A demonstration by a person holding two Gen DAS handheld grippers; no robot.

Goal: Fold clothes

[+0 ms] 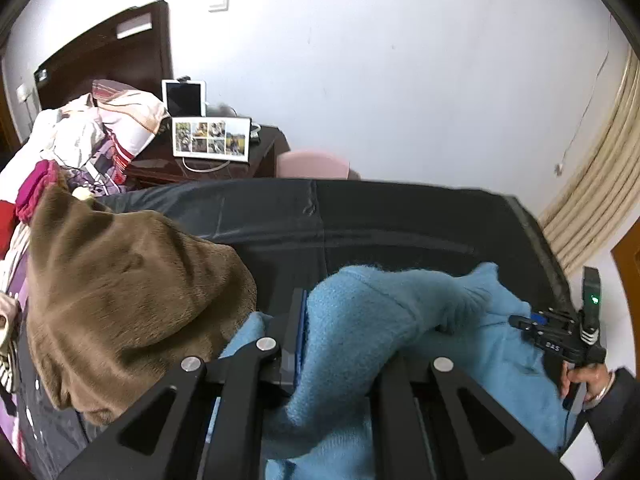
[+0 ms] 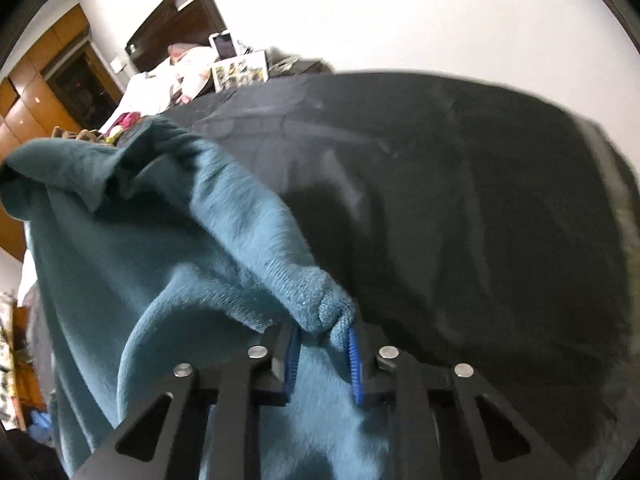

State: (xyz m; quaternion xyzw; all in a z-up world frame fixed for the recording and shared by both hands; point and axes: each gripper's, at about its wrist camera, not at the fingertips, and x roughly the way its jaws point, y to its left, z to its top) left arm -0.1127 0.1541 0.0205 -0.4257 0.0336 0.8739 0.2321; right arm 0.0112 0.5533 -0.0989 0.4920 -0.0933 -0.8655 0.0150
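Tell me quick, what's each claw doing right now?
Left claw: shut on the blue sweater.
Right claw: shut on the sweater's cuff.

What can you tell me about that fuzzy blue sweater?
The blue sweater is a thick, fuzzy knit, crumpled and partly lifted off the dark table. The right gripper has a sleeve end between its jaws; the left gripper pinches another fold. A brown garment lies against it.

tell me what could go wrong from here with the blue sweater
The right gripper seems to pinch only the bunched tip of the blue sweater, so it might slip free. The left gripper is buried in fabric and may be clamping extra layers. The brown garment lies against the sweater and could get dragged along.
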